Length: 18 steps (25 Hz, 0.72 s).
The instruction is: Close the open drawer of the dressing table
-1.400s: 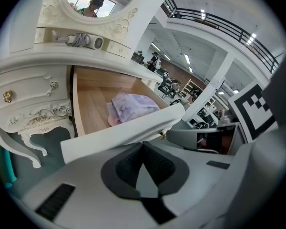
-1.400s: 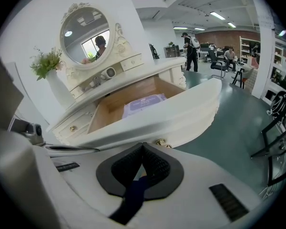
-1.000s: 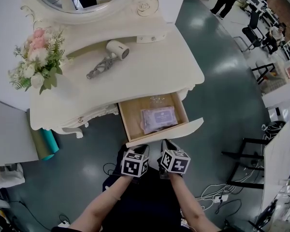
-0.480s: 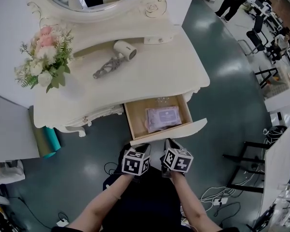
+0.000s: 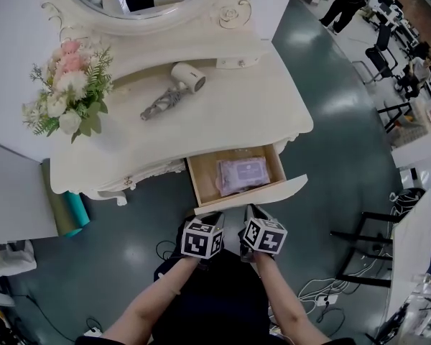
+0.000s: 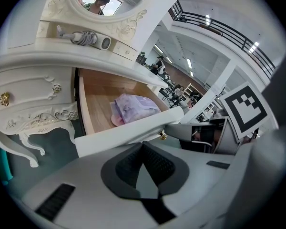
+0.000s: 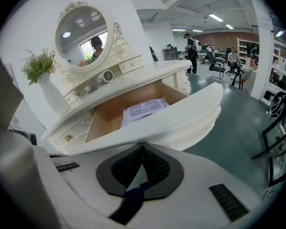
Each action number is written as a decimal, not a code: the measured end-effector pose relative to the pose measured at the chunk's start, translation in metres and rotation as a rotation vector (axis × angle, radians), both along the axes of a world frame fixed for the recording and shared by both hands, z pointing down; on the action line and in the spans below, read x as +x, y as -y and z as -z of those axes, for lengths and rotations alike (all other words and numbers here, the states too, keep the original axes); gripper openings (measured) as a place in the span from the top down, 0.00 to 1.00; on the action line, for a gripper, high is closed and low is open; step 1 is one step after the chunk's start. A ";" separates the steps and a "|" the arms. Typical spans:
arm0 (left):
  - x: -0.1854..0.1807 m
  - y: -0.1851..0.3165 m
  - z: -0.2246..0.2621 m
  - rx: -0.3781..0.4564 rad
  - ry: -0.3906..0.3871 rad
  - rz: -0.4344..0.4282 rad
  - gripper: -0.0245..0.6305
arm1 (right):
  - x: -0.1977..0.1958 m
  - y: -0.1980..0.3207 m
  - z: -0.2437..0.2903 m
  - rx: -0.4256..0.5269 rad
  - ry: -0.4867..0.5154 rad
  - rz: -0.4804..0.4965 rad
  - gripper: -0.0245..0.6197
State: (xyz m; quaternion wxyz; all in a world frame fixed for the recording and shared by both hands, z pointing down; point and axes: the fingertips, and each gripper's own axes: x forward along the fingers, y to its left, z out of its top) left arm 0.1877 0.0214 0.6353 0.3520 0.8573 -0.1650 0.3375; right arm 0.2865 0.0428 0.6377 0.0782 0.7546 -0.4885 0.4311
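The left gripper (image 5: pixel 212 217) and right gripper (image 5: pixel 251 211), jaws pressed together and empty, sit against the front panel of the drawer (image 5: pixel 250 195). It has slid slightly further under the counter (image 5: pixel 223 113) than a second ago. Its wipes pack (image 5: pixel 241 172) is still exposed, so more pushing is needed.

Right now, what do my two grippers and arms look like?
The left gripper and right gripper have pale grey bodies, black ridged pads and a white cube with black square markers. The forearms show no sleeves; dark clothing below.
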 end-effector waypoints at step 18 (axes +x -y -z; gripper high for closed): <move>0.006 0.021 0.002 0.005 -0.008 -0.007 0.94 | 0.006 0.021 0.002 -0.009 0.009 -0.013 0.92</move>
